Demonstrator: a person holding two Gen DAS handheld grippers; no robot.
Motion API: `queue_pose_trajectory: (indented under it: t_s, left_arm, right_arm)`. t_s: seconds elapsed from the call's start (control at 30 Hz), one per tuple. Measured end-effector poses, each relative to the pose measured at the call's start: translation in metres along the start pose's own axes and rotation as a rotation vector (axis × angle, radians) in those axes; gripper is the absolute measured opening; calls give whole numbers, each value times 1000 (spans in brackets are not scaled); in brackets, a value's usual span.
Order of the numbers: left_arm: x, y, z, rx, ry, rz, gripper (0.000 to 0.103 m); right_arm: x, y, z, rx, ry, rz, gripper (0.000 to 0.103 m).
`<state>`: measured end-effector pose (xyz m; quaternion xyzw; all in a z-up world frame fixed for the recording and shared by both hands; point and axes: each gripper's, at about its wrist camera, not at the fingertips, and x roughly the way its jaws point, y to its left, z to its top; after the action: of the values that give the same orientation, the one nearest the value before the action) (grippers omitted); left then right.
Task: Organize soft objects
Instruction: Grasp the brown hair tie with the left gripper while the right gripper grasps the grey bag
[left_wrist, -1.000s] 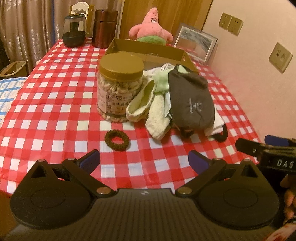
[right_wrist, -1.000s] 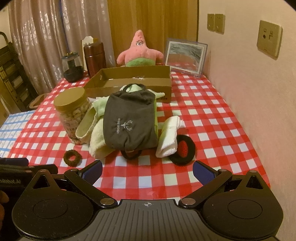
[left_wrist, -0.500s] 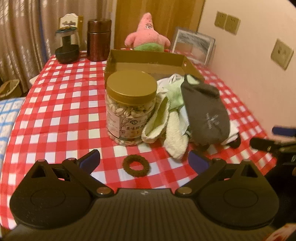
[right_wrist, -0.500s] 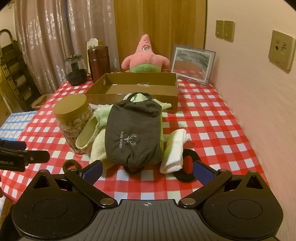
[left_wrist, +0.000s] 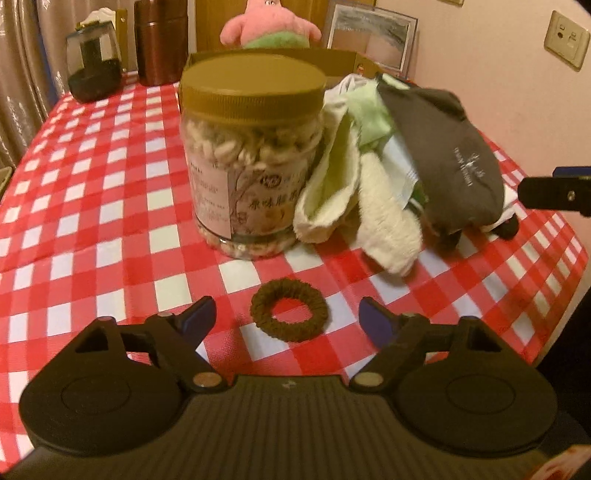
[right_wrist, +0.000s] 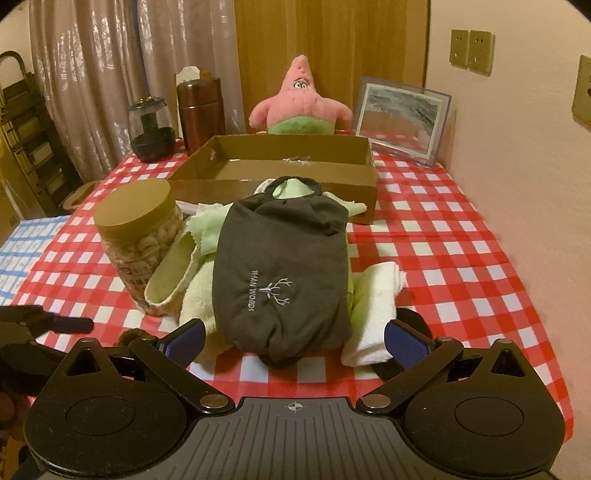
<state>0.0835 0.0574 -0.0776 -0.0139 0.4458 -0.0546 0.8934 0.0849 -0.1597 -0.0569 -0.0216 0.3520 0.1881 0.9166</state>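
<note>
- The brown hair tie (left_wrist: 289, 314) lies flat on the desk (left_wrist: 92, 206), between the 2 fingers of the left gripper (left_wrist: 287, 320) and touching neither.
- The left fingers (left_wrist: 195, 317) are spread wide apart with nothing held.
- Just beyond the hair tie, ahead of the left fingers, stands a nut jar (left_wrist: 251, 162) with a brown lid; a pale green sock (left_wrist: 328, 192) leans against its right side.
- A cream towel (left_wrist: 388, 229) hangs down beside that sock, ahead of the right finger of the left gripper.
- The dark gray sock (right_wrist: 282, 273) tops the soft pile, straight ahead of the right gripper (right_wrist: 294, 338), its near end reaching between the 2 fingers.
- The right fingers (right_wrist: 404, 344) are also spread wide, gripping nothing.
- A white rolled cloth (right_wrist: 373, 314) lies just beyond the right finger of the right gripper, on a black and red item that is mostly hidden.
- Past the pile, a shallow cardboard box (right_wrist: 280, 173) sits on the checkered desk.
- Behind the box stands a pink star plush (right_wrist: 300, 103), with a picture frame (right_wrist: 402, 118) to its right and a brown canister (right_wrist: 201, 110) and glass jar (right_wrist: 151, 129) to its left.
</note>
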Motion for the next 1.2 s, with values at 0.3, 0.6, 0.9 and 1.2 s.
queue_pose_trajectory:
  t_s: [0.3,0.6,0.9,1.2]
  left_arm:
    - [23,-6,-3,76,23,13,53]
    - [17,-5,0,69,26,23,16]
    - [-16,-2,19,12,-45,-10,16]
    - [-34,-11,29,5,-88,-45,16]
  right_arm:
    - [18,6,4,-22,3,-10,103]
    - [28,14,6,-69,-1,12,102]
    - [47,24,14,-135,-7,0,88]
    - [70,37,15,-252,-9,-66,72]
